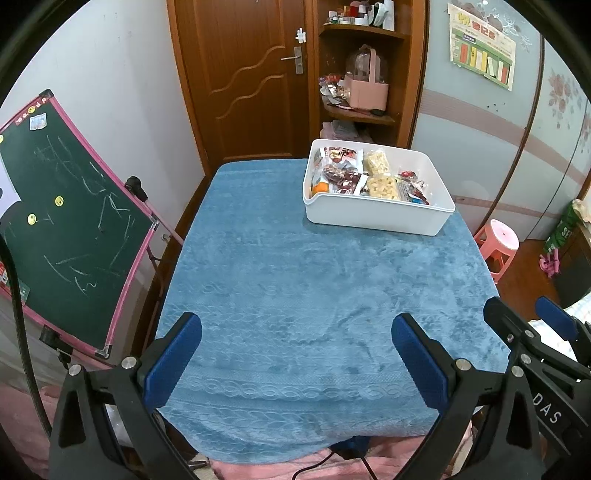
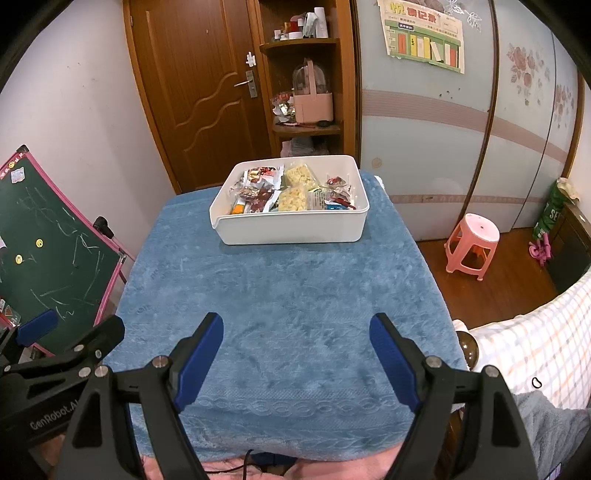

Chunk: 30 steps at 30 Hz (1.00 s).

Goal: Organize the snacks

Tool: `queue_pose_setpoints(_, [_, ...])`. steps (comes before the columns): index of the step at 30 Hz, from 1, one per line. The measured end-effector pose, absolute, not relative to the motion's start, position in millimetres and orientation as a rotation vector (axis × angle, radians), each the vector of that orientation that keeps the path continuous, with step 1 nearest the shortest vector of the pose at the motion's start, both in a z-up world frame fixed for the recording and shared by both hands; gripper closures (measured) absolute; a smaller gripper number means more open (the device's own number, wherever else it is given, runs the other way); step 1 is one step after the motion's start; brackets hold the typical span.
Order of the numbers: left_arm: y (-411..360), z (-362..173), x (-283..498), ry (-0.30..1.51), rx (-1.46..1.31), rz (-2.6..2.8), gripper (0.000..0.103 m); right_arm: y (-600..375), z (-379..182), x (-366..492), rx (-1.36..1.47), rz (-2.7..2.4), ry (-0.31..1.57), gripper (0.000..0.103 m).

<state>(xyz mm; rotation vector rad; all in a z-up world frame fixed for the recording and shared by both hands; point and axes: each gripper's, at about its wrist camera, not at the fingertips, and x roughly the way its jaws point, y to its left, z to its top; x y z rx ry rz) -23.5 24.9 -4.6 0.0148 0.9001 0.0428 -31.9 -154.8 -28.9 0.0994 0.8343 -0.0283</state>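
Sitting at the tabletop's [image 1: 295, 280] far right corner, the bin [image 1: 373, 216] holds the snacks [image 1: 380, 177]. Left gripper [image 1: 295, 354] and right gripper [image 2: 295, 350] gape empty over the near edge. Only the right view shows the quilt [image 2: 535, 343].

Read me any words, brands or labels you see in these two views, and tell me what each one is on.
"GenRobot.A", cut off: side of the left gripper.
"DAS": side of the right gripper.
"SF", cut off: green bag by the wardrobe.
Poster: large Chinese heading, too blurred to read.
Snack packets in the white bin: print too small.
Chalkboard: only scribbles.
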Motion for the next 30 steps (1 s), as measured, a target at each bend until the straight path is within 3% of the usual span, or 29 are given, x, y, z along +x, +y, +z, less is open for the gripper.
queue_pose_setpoints(30, [34, -23, -18, 0.933, -0.009, 0.032, 0.001, -151, -39, -28, 0.1, -0.038, 0.856, 0.021])
